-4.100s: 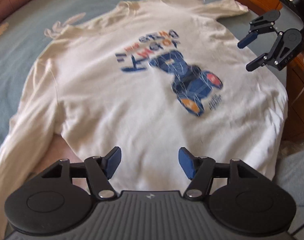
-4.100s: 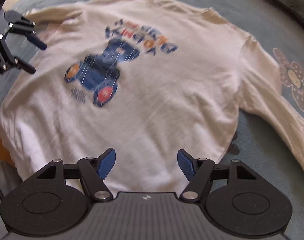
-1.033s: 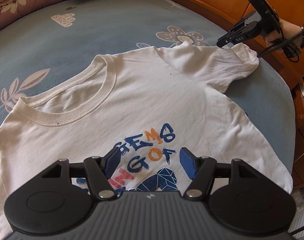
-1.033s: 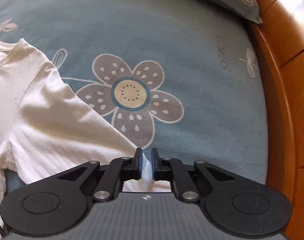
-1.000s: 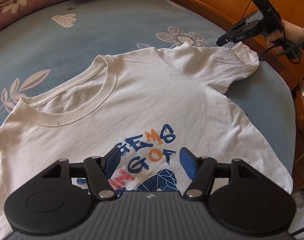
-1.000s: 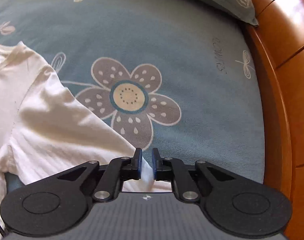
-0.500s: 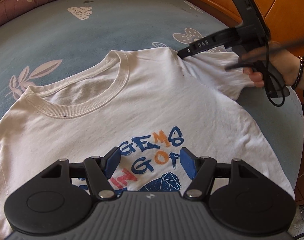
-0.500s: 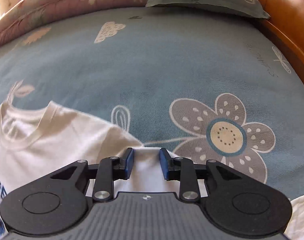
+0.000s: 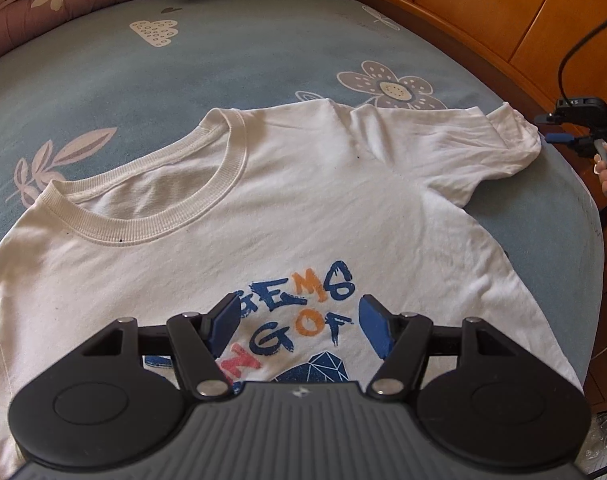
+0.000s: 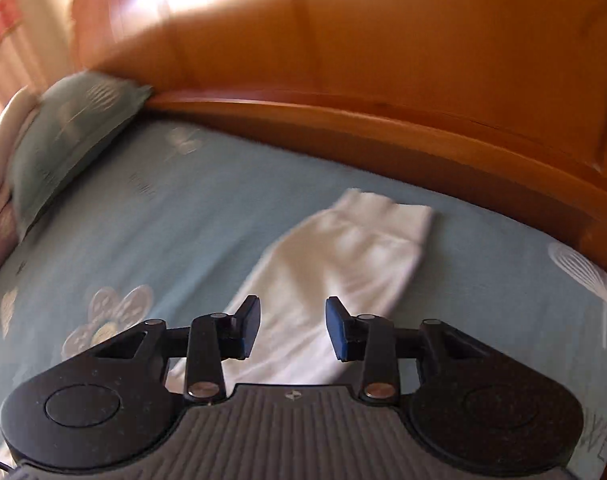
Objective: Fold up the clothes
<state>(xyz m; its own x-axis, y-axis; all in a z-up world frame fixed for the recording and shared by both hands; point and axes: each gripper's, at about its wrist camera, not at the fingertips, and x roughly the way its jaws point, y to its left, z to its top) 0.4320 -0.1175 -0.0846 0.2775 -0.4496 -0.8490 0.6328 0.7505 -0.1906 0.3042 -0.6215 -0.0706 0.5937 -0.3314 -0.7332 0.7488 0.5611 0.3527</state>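
The shirt (image 9: 263, 216) is lying print-up on the bed (image 9: 223, 52), spread for folding, the left gripper (image 9: 299, 326) hovering open-jawed over its print while the right gripper (image 10: 292, 328), jaws opening and empty, is hanging over its sleeve (image 10: 343, 256).

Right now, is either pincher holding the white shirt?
No. The left gripper hangs open over the T-shirt, gripping nothing. The right gripper is opening, its jaws clear of the sleeve.

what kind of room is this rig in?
Most likely a home bedroom: the white T-shirt lies on a bed with a blue floral sheet, a pillow at its far end and a curved wooden bed frame.
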